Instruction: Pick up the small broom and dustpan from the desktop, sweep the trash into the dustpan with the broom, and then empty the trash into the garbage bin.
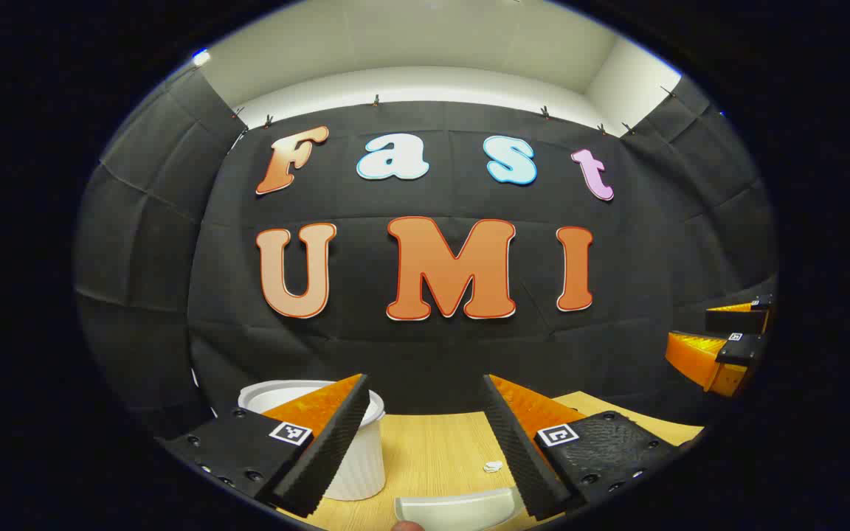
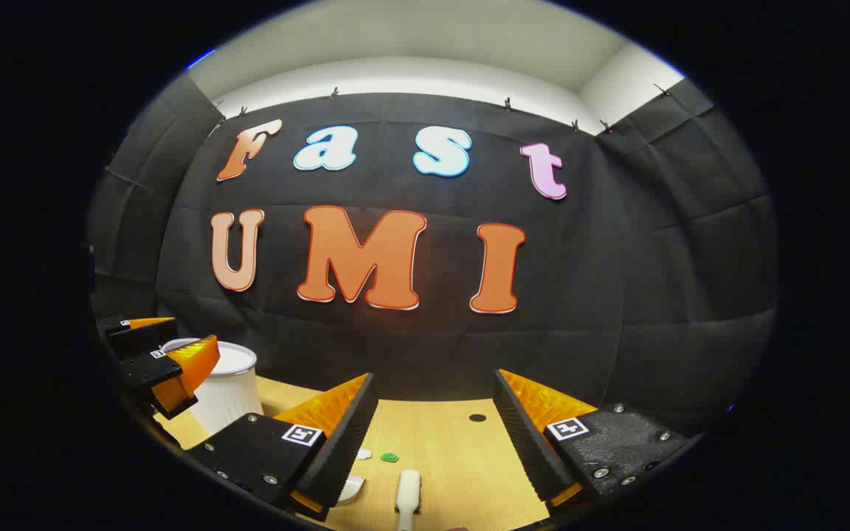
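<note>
Above the desktop point(image 1: 432, 450) both the left gripper point(image 1: 425, 435) and the right gripper point(image 2: 436, 435) hang wide and hold nothing, so I think picking up comes first: the left must drop to the dustpan point(image 1: 458, 509) and the right to the broom point(image 2: 408, 498).

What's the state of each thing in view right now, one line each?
left hand-held gripper: open, holding nothing, above the desktop
right hand-held gripper: open, holding nothing
garbage bin: upright, top open, on the desktop
dustpan: lying on the desktop, not gripped
broom: white handle lying on the desktop, not gripped
white scrap: loose on the desktop, unswept
green scrap: loose on the desktop, unswept
</note>
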Demonstrator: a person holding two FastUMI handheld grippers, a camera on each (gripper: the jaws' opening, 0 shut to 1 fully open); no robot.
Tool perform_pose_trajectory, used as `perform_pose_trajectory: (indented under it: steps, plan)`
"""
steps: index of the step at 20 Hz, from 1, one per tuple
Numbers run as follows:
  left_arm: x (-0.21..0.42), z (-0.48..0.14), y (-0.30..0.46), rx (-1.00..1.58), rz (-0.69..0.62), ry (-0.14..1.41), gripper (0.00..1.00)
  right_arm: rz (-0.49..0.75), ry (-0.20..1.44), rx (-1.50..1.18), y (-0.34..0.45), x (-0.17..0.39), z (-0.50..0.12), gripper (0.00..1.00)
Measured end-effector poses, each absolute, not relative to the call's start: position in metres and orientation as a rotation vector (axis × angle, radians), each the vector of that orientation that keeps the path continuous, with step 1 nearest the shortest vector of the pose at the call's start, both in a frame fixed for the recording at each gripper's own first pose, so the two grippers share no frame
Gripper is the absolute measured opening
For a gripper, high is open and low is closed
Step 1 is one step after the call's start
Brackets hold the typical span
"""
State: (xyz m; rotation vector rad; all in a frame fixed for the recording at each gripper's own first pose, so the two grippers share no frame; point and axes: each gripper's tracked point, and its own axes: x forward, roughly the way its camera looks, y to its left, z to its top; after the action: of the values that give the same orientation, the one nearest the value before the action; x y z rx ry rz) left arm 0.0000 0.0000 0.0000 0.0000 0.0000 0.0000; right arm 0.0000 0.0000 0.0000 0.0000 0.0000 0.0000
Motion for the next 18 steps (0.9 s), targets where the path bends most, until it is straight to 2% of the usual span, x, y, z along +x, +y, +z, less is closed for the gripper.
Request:
perform_pose_trajectory:
  steps: [8, 18]
  plan:
    - [0.007, -0.003, -0.005, -0.022, 0.053, 0.033, 0.95, 0.090, 0.009, 0.007, 0.004, 0.013, -0.005, 0.94]
    - [0.010, -0.012, -0.022, -0.007, 0.039, 0.067, 0.94, 0.133, 0.027, 0.009, 0.005, 0.018, -0.014, 0.95]
